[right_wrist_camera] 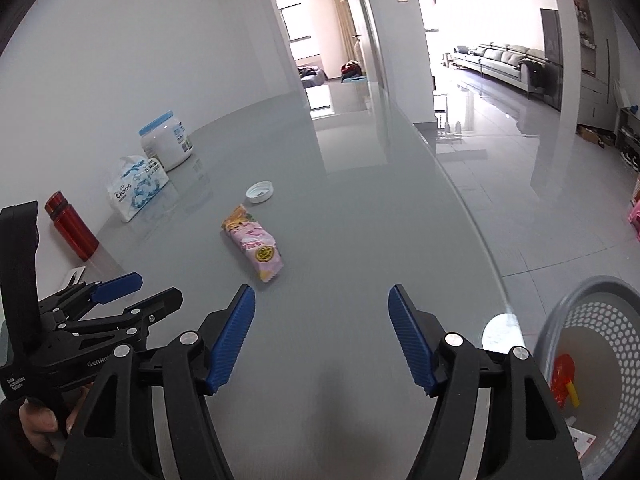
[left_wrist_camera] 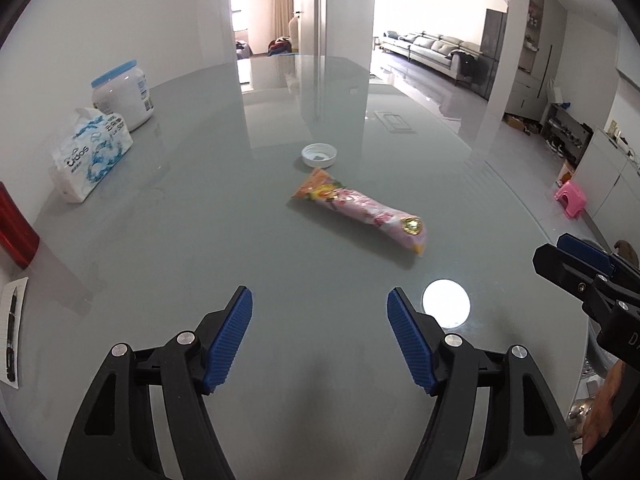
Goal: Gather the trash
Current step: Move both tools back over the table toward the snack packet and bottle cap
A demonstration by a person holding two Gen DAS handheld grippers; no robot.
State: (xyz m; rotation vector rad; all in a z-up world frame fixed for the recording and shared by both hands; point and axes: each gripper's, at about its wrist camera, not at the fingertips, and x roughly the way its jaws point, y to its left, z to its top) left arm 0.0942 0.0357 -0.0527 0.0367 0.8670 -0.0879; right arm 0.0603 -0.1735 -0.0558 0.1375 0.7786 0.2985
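Jaws of the left gripper and right gripper gape empty above the glossy grey table, pink crinkled snack wrapper lying ahead, grey perforated plastic basket holding red-and-yellow scrap at right gripper's right.

The left gripper is hovering over the glossy grey table, tilting downward, its blue pads standing wide apart with nothing between them. The right gripper is hanging beside it above the same table, also angled down, jaws parted and empty. A hand is gripping the left gripper's handle.
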